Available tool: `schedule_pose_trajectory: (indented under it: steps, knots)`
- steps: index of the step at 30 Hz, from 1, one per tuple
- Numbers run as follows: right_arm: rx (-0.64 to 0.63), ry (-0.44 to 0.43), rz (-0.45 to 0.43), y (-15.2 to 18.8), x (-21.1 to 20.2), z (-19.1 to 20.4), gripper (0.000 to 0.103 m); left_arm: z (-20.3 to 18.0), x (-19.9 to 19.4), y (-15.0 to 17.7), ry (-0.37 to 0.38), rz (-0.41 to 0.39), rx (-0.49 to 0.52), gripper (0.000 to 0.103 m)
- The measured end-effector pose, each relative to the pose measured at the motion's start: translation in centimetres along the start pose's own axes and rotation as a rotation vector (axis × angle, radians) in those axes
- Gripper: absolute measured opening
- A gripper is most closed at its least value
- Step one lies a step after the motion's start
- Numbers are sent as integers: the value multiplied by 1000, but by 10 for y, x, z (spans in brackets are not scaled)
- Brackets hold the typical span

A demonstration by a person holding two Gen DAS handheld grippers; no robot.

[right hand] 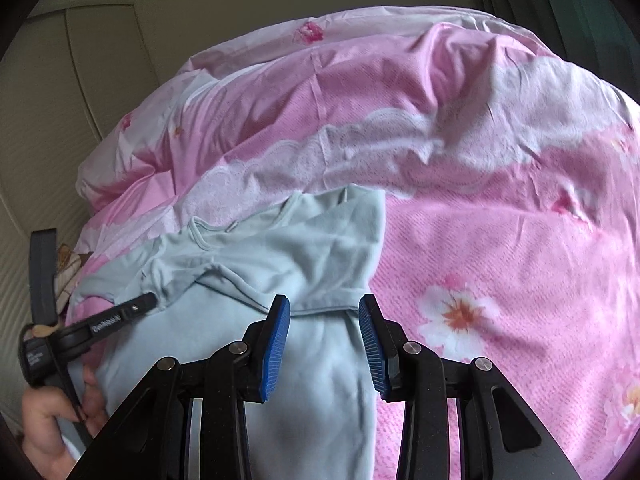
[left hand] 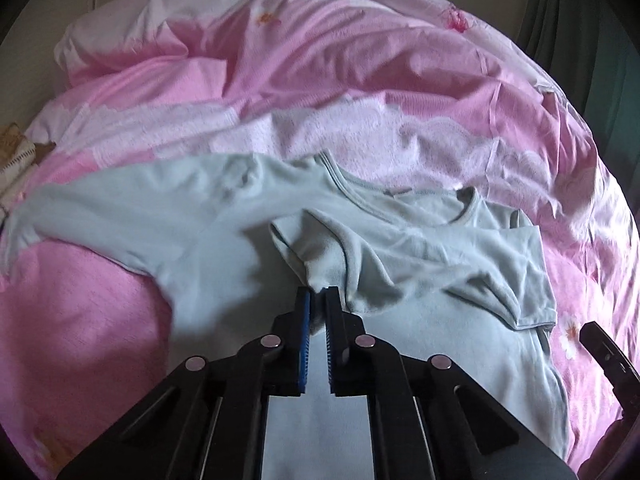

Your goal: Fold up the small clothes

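A pale blue long-sleeved shirt [left hand: 192,240] lies spread on a pink bed cover, neckline away from me. One sleeve [left hand: 400,248] is folded across its chest. My left gripper [left hand: 319,295] is shut on a bunched fold of that sleeve. In the right wrist view the same shirt [right hand: 280,248] fills the lower left. My right gripper [right hand: 325,314] hovers over the shirt's side edge, its blue pads [right hand: 276,332] apart and not pressing the cloth. The left gripper [right hand: 148,303] shows there too, pinching the fabric, held by a hand [right hand: 48,420].
The rumpled pink flowered duvet [left hand: 340,80] covers the whole bed and rises in folds behind the shirt. A beige padded headboard [right hand: 60,100] stands at the left. Green curtains [left hand: 580,20] hang at the far right. A brown patterned item [left hand: 16,148] lies at the bed's left edge.
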State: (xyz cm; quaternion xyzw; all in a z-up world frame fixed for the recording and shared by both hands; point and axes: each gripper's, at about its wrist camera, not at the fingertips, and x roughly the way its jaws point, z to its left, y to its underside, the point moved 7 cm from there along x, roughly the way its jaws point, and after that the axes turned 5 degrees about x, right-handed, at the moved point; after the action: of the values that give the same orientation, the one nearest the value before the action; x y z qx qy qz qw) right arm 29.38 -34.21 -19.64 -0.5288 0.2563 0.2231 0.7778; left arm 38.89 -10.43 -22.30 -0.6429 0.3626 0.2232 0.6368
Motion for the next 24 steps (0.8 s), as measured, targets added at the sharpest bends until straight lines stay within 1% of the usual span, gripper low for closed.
schedule_pose_trajectory:
  steps: [7,9,12,13,15,16,20,24]
  knots:
    - [16,4,3,-1,0,-4,37,27,-10,-28,-49,-30,21,7]
    - [6,5,4,-2,1,-1,37,29,-7,-25,-39,-1,33,7]
    - [-15,7,11,0,3,4,37,23,-3,-9,-5,37,58,7]
    - [-23,9,18,1,5,6,37,21,-4,-5,-3,35,59,9]
    - [-31,11,25,3,6,8,37,19,-6,2,7,33,58,22]
    - [-39,16,29,4,7,9,37,19,-6,4,4,32,55,30]
    - [-68,29,38,5,7,10,37,26,-9,0,2,16,34,30]
    - [-67,32,30,3,5,9,37,35,-9,-24,12,-8,23,35]
